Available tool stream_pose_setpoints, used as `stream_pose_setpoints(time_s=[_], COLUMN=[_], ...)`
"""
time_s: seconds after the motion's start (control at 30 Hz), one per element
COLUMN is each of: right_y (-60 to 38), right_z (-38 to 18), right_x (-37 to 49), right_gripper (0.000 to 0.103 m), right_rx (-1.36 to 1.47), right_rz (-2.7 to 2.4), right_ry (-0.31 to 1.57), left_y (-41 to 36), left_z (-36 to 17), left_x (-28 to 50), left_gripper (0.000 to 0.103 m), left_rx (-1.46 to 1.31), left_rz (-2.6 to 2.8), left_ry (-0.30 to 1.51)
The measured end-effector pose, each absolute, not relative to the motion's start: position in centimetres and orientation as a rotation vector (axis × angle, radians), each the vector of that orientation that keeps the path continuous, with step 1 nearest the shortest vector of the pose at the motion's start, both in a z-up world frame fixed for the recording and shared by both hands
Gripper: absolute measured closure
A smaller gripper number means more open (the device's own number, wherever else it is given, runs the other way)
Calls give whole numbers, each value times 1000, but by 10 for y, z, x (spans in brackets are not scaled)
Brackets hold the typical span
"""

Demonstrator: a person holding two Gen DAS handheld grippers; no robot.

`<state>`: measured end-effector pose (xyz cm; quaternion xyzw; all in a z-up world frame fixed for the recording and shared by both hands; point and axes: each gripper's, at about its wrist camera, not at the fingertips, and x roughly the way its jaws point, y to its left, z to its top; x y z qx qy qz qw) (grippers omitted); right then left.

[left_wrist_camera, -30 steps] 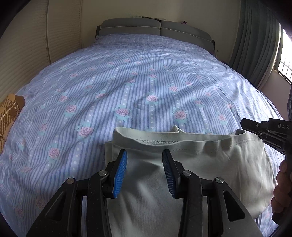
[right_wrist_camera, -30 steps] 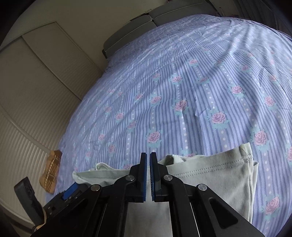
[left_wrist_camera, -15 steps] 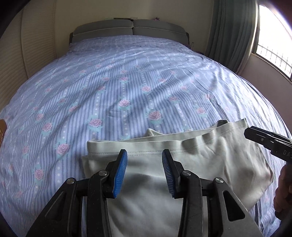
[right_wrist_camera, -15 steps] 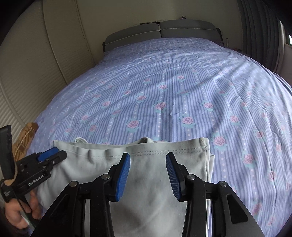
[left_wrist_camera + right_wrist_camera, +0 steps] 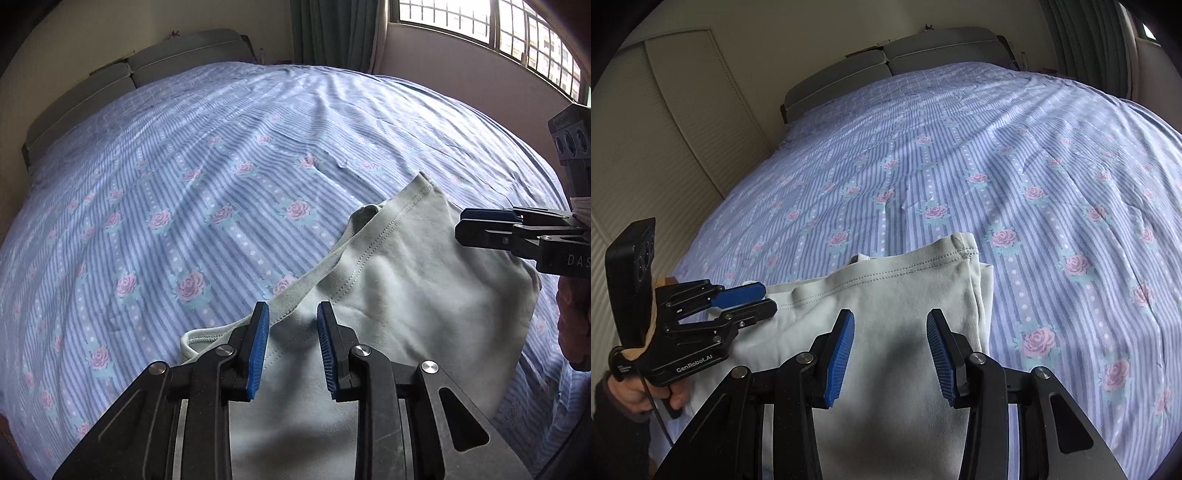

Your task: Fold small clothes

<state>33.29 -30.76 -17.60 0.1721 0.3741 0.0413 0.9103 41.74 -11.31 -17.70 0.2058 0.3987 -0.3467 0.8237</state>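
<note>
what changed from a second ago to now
The right claw opened from shut; its jaws stand apart over the garment, gripping nothing. The left claw has just been closing with cloth between its pads, and rolled. The garment stays folded on the bed.

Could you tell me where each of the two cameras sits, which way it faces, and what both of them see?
Left wrist view: on the left gripper, looking forward and down over the pale garment and across the bed toward the window; its own open fingers show, plus the right gripper at right.
Right wrist view: on the right gripper, facing the headboard; its open fingers show, plus the left gripper and the hand holding it.
Shared: garment, floral bedspread, headboard, each other's gripper.
</note>
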Motion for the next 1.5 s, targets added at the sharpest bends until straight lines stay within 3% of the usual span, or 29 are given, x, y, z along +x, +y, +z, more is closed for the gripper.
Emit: stream_pose_setpoints(time_s=[0.2,0.27,0.63,0.83,0.9,0.97,1.0,1.33,1.43,1.5], right_y=[-319,-321,-323,-320,-318,-315,-313,-286,-297,-302], right_z=[-182,-182,-188,-187,-186,-185,-184,-185,-197,-195], right_x=[331,330,325,323,321,319,318,318,322,320], right_gripper=[61,61,61,61,61,61,61,61,61,61], right_rx=[365,372,405,373,353,326,311,226,260,264], right_rz=[77,73,63,61,61,60,59,109,81,72], right_ry=[772,770,762,768,771,768,766,765,810,803], left_y=[-115,-119,-119,-113,-103,-89,-81,-31,-20,-17], left_z=[-185,-186,-181,-182,-176,-171,-170,-199,-198,-189], left_x=[423,425,434,429,423,411,404,373,379,380], left_gripper=[77,97,98,94,86,63,60,59,66,66], left_rx=[465,474,483,446,409,384,366,182,129,90], left_rz=[-796,-813,-736,-698,-658,-574,-534,-426,-423,-443], left_ry=[896,910,858,863,844,806,792,860,864,843])
